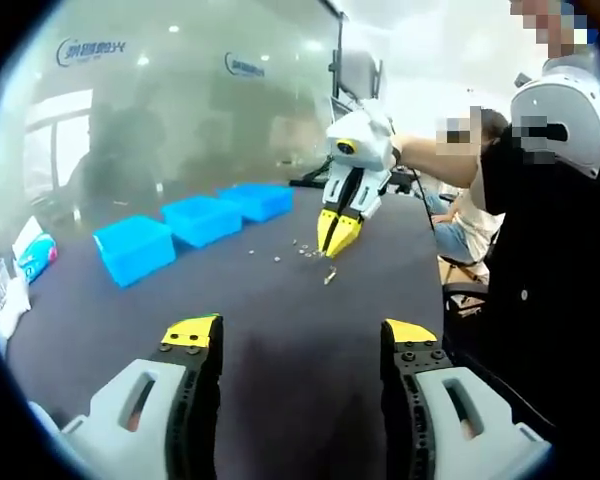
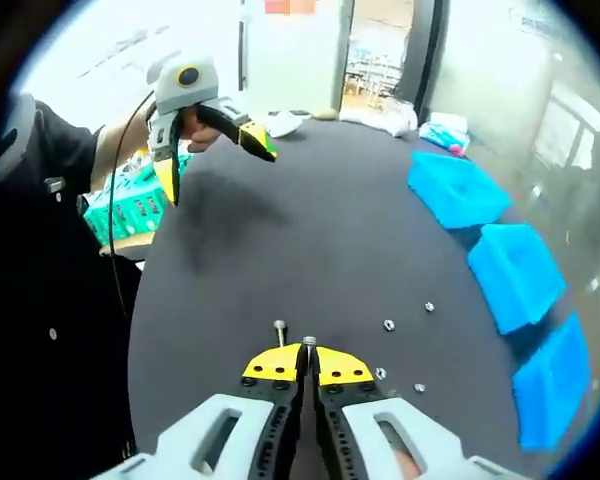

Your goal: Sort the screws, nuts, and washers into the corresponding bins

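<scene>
The right gripper point(image 2: 307, 362) is down at the dark tabletop point(image 2: 280, 250), jaws pressed together, and there's a small screw point(image 2: 308, 342) right at the tips. It looks pinched, though whether it's truly caught or just lying against the jaws I can't tell. A second screw point(image 2: 279, 326) sits just beside it, and loose nuts or washers point(image 2: 388, 325) are scattered off to one side. In the left gripper view, that same gripper hangs over the little pile of hardware point(image 1: 302, 246), with one piece point(image 1: 329, 276) lying apart from the rest.

The left gripper point(image 1: 302, 345) hovers wide open, holding nothing, well back from the pile.

Three blue bins point(image 2: 517, 268) wait in a row along the far edge, well apart from the parts.

The risk here: the hold is only at the very tips, so a quick lift could flick the screw away. Closed tips could also nudge the neighbouring screw, and at this size a part could easily go into the wrong bin.
</scene>
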Demonstrator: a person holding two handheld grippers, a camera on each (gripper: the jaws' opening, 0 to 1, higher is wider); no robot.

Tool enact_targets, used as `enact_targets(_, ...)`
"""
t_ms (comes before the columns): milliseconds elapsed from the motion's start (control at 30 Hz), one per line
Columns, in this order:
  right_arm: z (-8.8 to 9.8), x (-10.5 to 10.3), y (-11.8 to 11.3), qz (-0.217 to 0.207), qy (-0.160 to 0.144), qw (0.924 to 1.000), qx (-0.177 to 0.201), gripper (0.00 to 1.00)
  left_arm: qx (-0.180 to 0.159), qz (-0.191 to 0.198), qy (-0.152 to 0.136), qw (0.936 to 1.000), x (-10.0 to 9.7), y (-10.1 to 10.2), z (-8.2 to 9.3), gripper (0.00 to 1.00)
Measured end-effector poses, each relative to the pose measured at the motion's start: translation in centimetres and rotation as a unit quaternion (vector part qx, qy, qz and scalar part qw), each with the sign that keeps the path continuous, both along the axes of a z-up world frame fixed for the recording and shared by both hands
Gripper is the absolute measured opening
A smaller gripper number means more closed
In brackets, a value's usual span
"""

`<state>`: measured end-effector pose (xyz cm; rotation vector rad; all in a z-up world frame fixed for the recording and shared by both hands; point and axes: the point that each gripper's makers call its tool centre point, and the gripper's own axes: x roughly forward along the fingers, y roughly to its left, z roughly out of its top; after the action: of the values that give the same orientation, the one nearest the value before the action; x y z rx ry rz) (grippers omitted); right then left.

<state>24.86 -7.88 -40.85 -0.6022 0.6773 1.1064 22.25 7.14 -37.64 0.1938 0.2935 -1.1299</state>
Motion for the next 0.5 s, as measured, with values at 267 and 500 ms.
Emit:
enact_targets(267, 2.2, 0.0, -4.1, -0.053, -0.019, 0.9979, 0.032, 0.01, 0.003, 0.001, -0.008, 1.0000, 0.6, -0.4, 0.5, 0.62)
enact_targets(500, 3.8, 0.1, -7.2, -0.097, -0.049, 0.9926, 0.054, 0.01, 0.002, -0.005, -0.014, 0.9999, 0.9, -1.1, 1.0, 0.62)
